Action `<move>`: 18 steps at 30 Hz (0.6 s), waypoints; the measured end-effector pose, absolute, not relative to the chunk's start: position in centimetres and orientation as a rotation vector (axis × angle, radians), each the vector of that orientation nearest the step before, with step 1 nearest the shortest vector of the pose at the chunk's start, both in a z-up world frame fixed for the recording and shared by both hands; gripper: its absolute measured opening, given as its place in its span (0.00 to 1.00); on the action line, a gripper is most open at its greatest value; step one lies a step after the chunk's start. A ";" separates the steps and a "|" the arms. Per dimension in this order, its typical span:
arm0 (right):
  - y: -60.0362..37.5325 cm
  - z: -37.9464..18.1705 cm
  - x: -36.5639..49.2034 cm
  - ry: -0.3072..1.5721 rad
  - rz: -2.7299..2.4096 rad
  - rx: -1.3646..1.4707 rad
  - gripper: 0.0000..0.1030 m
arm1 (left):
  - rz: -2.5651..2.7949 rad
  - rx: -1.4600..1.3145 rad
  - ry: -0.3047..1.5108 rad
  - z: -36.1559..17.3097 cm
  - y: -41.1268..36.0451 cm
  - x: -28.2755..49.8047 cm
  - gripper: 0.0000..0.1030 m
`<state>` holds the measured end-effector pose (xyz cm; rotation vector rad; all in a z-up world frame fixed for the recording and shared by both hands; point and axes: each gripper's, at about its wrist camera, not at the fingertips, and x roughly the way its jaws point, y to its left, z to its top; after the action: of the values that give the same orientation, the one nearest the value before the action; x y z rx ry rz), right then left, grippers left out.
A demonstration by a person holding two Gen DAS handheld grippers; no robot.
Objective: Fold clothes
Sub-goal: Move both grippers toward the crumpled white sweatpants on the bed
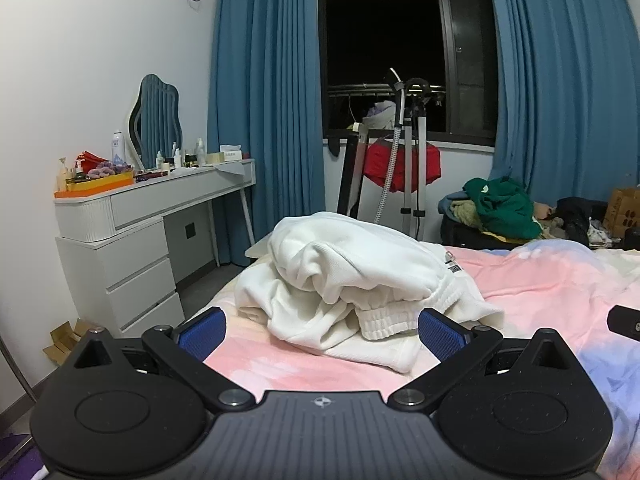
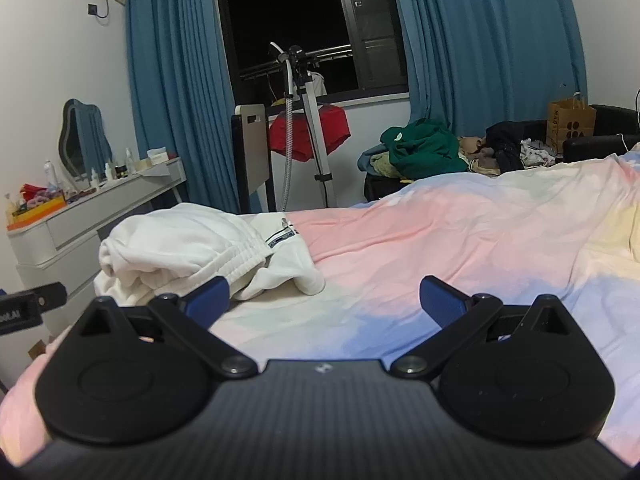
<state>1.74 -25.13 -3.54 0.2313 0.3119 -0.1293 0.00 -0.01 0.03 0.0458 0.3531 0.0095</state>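
- While both tools hang low over the bed, neither touches cloth; the left gripper has its blue pads spread wide with nothing between them, and the right gripper is spread the same way over bare sheet.
- White garment sits in a loose heap near the bed's far-left corner, by the edge that faces the dresser. Ribbed elastic band and a small label show on top, so it reads as sweatpants or similar; which exactly cannot be told.
- From the left wrist view the heap lies straight ahead, its near hem just beyond the fingertips. From the right wrist view it lies ahead and to the left, apart from that gripper.
- Judgement: folding not begun; garment first needs spreading flat.
- Risks from here:
  - Layers are bunched; a pinch into the heap could take several folds at once and lift a lump, not an edge.
  - Heap is close to the bed edge; a pull toward the dresser side could drag it off.
  - Soft patterned sheet lies directly under the hem; a low pinch may catch sheet along with garment.
  - Right gripper has farther to travel, so an uneven two-handed lift could twist the cloth.
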 end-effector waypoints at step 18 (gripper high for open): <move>-24.8 -3.3 1.5 0.302 -0.139 0.216 1.00 | 0.025 0.076 0.387 -1.2 -0.5 0.1 1.00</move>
<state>1.48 -24.79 -3.33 0.2163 0.3017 -0.1394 0.05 -0.51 -1.21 0.0762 0.3866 0.0248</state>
